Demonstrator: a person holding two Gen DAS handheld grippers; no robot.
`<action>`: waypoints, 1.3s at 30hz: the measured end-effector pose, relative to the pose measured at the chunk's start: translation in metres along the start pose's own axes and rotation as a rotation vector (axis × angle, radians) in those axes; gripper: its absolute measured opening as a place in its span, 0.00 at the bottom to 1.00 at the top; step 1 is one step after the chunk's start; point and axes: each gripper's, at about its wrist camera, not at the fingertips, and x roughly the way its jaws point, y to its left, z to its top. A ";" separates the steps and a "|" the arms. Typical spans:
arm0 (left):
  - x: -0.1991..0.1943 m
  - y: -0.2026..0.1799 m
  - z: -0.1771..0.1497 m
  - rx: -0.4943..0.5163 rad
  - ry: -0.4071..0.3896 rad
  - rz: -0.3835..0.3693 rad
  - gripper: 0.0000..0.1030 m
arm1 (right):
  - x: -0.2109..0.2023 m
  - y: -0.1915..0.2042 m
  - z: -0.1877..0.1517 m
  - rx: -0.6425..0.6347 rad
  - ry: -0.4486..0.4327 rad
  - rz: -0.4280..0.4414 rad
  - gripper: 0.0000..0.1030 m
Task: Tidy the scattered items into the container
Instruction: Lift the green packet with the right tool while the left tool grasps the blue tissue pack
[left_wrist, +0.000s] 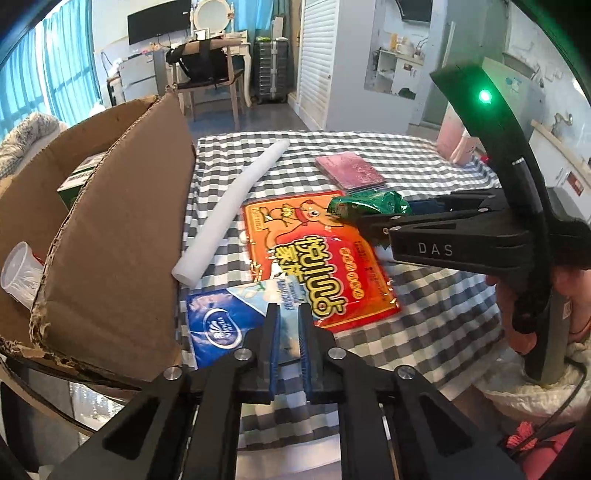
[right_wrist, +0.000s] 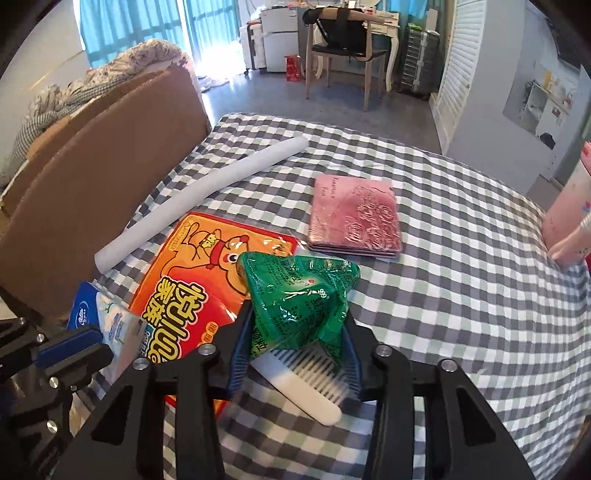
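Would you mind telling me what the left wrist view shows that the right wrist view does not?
Only the left wrist view shows inside the cardboard box: a clear plastic cup and a green carton. Only the right wrist view shows the white comb beneath the green packet in the right claw. Both show the packet, orange pouch, foam tube, pink booklet and tissue pack.

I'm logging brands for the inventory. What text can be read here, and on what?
"DAS": side of the right gripper.
"Romantic Rose", faint: pink booklet.
Large Chinese characters on the orange packet, unclear.
Blue tissue pack and green packet: print too small.
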 end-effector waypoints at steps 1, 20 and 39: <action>0.000 -0.001 0.000 0.006 0.001 0.008 0.09 | -0.003 -0.002 -0.001 0.004 -0.006 0.004 0.39; 0.013 -0.004 -0.004 0.024 0.047 0.123 0.85 | -0.021 -0.006 -0.004 -0.005 -0.058 0.030 0.38; 0.018 -0.001 -0.004 -0.009 0.064 0.107 0.74 | -0.015 -0.002 -0.003 -0.013 -0.056 0.035 0.38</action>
